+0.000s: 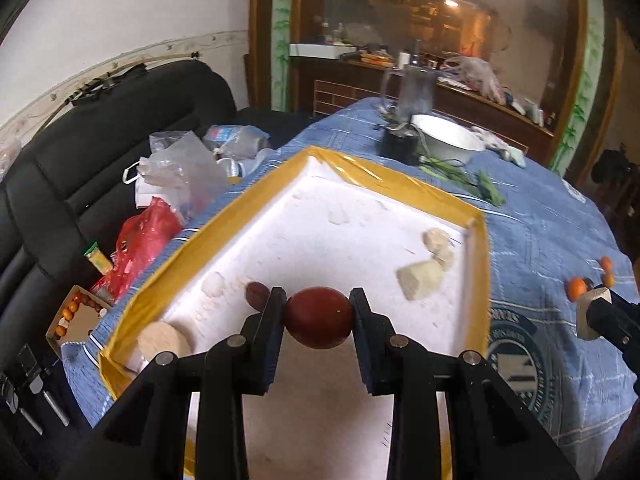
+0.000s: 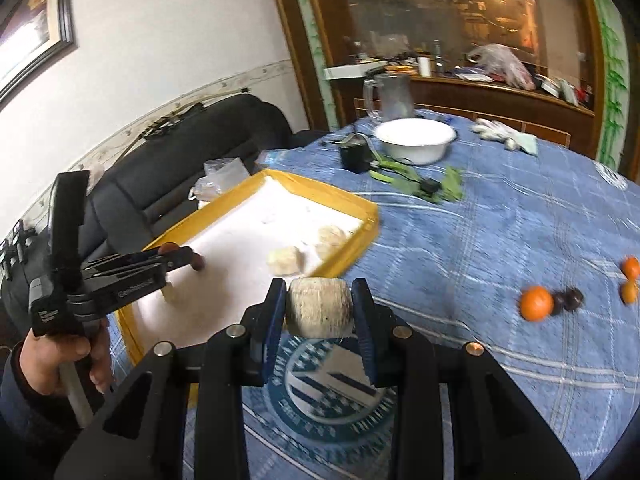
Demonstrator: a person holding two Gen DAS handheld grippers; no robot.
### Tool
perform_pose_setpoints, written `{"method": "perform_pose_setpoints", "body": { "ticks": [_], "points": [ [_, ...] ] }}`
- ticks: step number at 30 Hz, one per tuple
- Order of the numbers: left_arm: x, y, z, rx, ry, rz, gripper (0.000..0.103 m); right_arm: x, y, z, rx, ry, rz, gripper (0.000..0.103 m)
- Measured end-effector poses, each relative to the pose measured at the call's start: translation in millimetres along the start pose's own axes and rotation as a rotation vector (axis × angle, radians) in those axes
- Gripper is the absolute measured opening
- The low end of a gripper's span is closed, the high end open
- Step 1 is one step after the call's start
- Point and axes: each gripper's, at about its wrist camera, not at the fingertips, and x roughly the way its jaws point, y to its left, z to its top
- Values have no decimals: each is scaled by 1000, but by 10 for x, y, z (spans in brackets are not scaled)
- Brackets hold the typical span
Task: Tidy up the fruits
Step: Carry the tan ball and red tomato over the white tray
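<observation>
- Our left gripper [image 1: 318, 316] clamps a round dark-red fruit [image 1: 319, 317] above the near edge of the yellow-rimmed white foam tray [image 1: 478, 264].
- Our right gripper [image 2: 320, 307] pinches a pale cylindrical chunk [image 2: 319, 306] over the blue tablecloth [image 2: 500, 248], just beside the tray's near corner.
- 3 small oranges [image 2: 537, 303] lie near the cloth's right edge.

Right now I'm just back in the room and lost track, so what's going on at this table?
A person is sorting fruit with two handheld grippers. The left gripper holds a dark red fruit over the yellow-rimmed tray. The right gripper holds a pale chunk above the blue tablecloth. Oranges are on the cloth.
</observation>
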Motion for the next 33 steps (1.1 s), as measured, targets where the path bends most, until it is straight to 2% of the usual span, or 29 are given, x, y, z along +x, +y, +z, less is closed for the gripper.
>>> {"method": "perform_pose_setpoints", "body": {
  "ticks": [6, 20, 33],
  "points": [
    [142, 142, 55, -32, 21, 55, 31, 276, 161, 188, -46, 0, 5, 36],
    [307, 248, 93, -60, 54, 108, 31, 1093, 16, 389, -30, 91, -54, 36],
    [385, 287, 98, -67, 89, 120, 31, 1396, -35, 427, -35, 106, -92, 36]
  ]
}}
